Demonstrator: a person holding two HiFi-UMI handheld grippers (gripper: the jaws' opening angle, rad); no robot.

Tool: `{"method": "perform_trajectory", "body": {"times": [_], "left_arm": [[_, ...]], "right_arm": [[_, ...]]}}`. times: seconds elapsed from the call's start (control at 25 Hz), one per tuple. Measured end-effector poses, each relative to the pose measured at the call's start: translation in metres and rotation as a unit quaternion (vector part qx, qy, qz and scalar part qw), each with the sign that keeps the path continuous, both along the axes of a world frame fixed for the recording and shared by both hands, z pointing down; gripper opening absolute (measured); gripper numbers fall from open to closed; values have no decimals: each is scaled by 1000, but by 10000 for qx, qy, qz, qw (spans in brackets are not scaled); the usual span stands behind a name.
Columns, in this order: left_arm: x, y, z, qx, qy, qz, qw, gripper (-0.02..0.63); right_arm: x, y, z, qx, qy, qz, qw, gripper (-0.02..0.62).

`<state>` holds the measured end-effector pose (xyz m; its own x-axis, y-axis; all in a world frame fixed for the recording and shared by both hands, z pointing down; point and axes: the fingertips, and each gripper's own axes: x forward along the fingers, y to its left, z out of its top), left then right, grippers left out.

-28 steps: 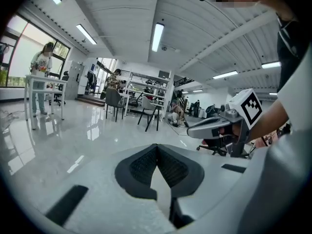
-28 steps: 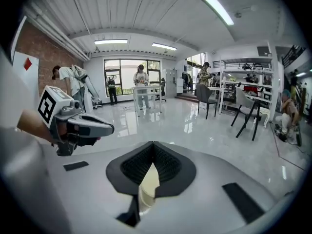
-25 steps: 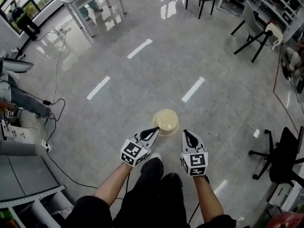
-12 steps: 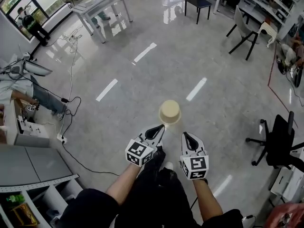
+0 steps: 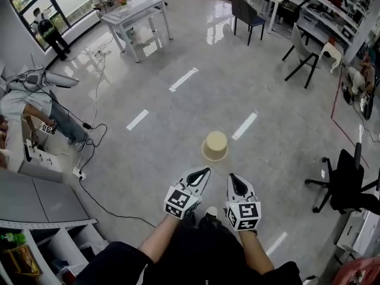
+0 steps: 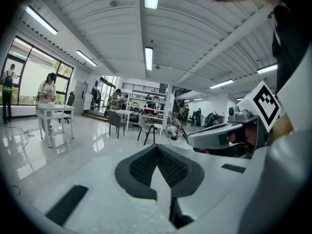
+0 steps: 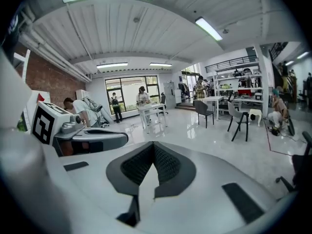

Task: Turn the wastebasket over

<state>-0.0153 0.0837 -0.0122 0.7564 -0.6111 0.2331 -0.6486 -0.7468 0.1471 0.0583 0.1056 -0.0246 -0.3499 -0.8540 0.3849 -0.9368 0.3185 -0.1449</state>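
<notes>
A cream wastebasket (image 5: 215, 146) stands on the grey floor in the head view, its closed bottom up and its wider rim on the floor. My left gripper (image 5: 205, 171) is shut and empty, held in the air well short of the basket. Beside it, my right gripper (image 5: 231, 177) is also shut with nothing in it. Both gripper views look level across the room: the left gripper (image 6: 157, 147) and the right gripper (image 7: 153, 145) show their dark pads pressed together, and the basket is out of those views.
A black office chair (image 5: 347, 186) stands at the right, a cable (image 5: 98, 203) runs over the floor at the left. A white table (image 5: 132, 10) and dark chairs (image 5: 246, 16) stand far off. A person (image 5: 27, 103) bends over at the left.
Both grippers have risen and drawn back from the wastebasket toward my body. The head view has lifted too, so the basket looks smaller and farther away; it stays put on the floor.
</notes>
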Motion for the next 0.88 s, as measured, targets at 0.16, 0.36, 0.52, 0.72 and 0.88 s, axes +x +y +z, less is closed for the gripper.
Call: {"method": "perform_trajectory", "body": {"times": [0.16,0.36,0.52,0.72,0.88], "left_arm": [[-24,11,-5,-31,118,-121,9999,6],[-33,14,-12,26,219,-167,9996,7],[-27,20,-14,-8,252,-104,9996,7],[-25,18,-14,-33,308,-108,9995,6],[-22,22,-15,-144,423,-208,9988,7]], "right_arm": [[-27,11,-11,117,-46,-135,9998,9],[-43,12,-19,256,-14,-245,9994,9],[-38,16,-20,222,-16,-215,9995,9],[-30,19,-18,218,-20,-147,9997,9],[-25,27,-17,149,-225,-128,9996,9]]}}
